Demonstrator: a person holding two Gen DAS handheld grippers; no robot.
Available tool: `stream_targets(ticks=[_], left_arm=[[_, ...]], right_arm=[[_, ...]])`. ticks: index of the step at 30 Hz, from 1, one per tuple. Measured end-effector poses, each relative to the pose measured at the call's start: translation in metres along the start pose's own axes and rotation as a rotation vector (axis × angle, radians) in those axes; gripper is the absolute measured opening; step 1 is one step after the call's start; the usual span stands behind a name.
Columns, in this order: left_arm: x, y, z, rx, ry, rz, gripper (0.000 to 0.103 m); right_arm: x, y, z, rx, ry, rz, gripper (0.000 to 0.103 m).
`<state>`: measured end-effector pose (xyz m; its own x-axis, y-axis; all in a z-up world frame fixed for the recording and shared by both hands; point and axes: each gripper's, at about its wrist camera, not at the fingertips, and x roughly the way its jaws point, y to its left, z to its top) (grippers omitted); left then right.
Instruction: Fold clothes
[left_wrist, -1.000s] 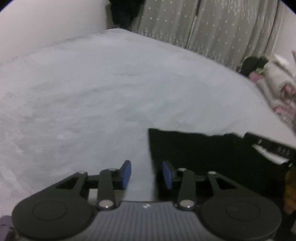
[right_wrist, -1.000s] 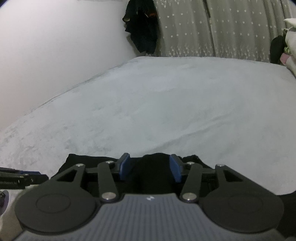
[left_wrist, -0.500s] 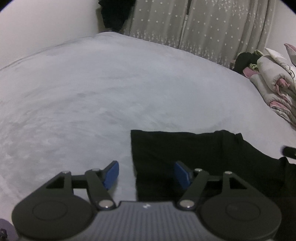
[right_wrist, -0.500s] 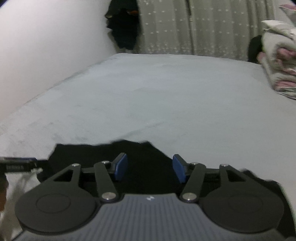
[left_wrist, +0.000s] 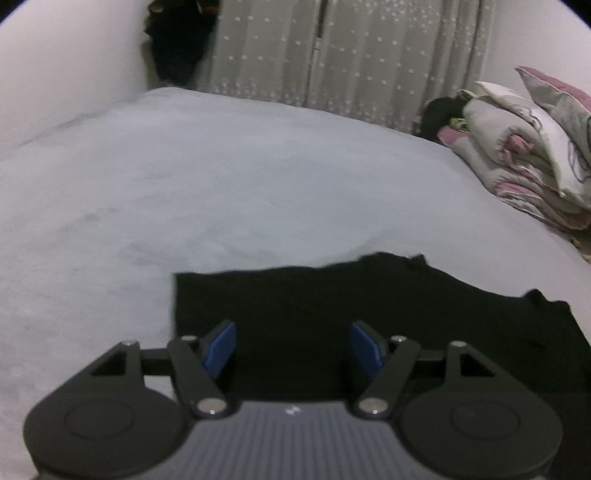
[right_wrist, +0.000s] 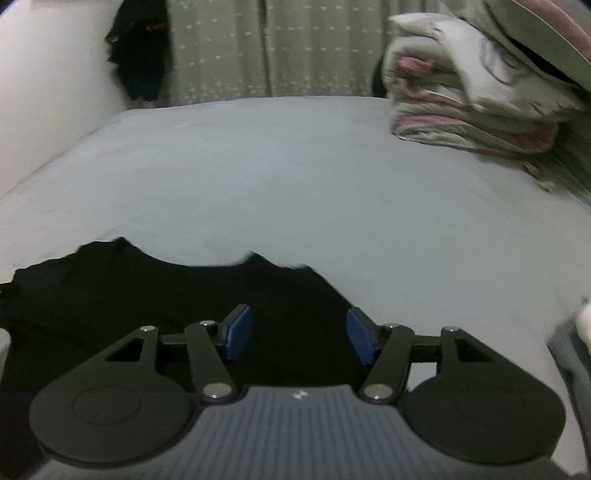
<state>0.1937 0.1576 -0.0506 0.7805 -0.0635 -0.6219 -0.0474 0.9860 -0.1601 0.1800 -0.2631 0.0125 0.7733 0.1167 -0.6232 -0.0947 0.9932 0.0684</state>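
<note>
Presently, both pairs of my jaws stand spread and hold nothing: left gripper (left_wrist: 291, 347) and right gripper (right_wrist: 298, 339), two in all, each poised over one black garment (left_wrist: 332, 306) lying flat at the near edge of the grey bed (left_wrist: 221, 177).

Risk, as I judge it: black cloth hides its own seams, so I may pinch two layers or miss an edge, skewing any fold.

Also counted: one stack of folded bedding (right_wrist: 469, 107), one curtain (left_wrist: 351, 55), one dark hanging garment (right_wrist: 138, 55).
</note>
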Motion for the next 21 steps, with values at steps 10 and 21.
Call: stream_targets(ticks=[10,21], left_arm=[[-0.01,-0.053,0.003,0.089,0.053,-0.158,0.07],[0.017,-0.169,0.008,0.24,0.17,-0.337,0.069]], right_arm=[[-0.014,-0.079,-0.02,0.049,0.036,-0.087,0.061],[-0.012,-0.089,-0.035,0.042,0.11,0.028,0.051]])
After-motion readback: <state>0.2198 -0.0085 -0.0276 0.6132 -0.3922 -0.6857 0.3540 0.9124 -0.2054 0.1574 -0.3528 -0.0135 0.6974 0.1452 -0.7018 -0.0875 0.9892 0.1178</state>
